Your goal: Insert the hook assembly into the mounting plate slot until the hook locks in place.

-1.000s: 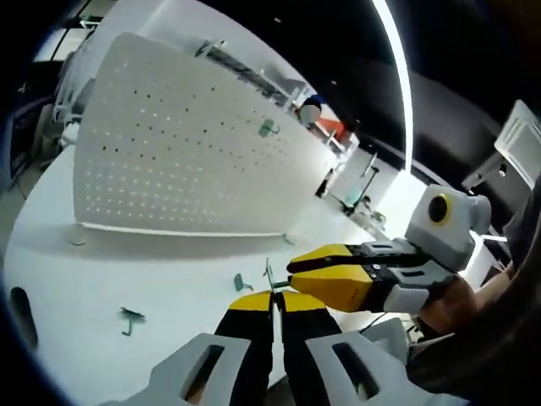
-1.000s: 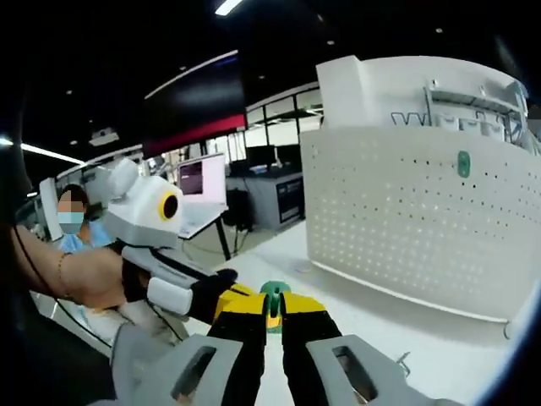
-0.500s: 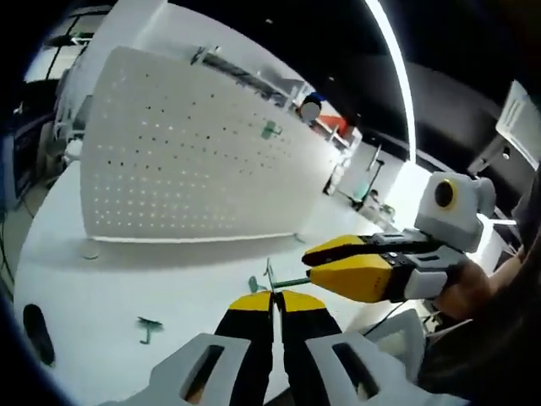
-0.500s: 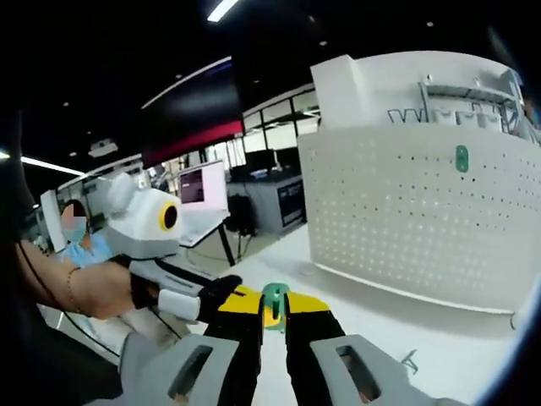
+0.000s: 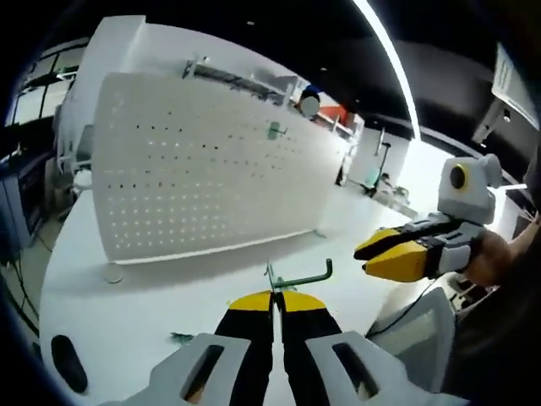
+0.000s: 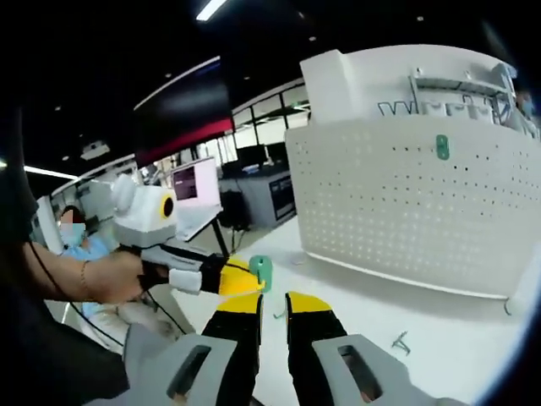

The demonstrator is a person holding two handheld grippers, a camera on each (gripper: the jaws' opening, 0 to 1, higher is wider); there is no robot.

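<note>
Hook assembly (image 5: 297, 278), green wire with an upturned end, is pinched at its base between the closed jaws of the left gripper (image 5: 272, 298), held above the white worktop (image 5: 127, 313). Left gripper view: a white perforated mounting plate (image 5: 203, 161) stands upright on the worktop well beyond the hook, and a green hook plate (image 5: 273, 129) is already fitted near its upper right. A loose green hook (image 5: 182, 337) lies on the worktop beside the left jaw. The right gripper (image 5: 404, 254) enters from the right, held by a hand (image 5: 499, 258), apart from the hook; jaw gap cannot be told from this angle. Room is dark, with one long ceiling light strip (image 5: 389, 59).

Right gripper view: right gripper (image 6: 272, 306) jaws are parted with nothing between them. The left gripper (image 6: 226, 277) comes in from the left carrying the hook's green base plate (image 6: 261, 271) (edge-on in the other view). Mounting plate (image 6: 406, 203) stands to the right, a small green piece (image 6: 399, 342) lies on the worktop (image 6: 423, 321), and a seated person (image 6: 72, 241) and monitors (image 6: 196, 179) are behind.
</note>
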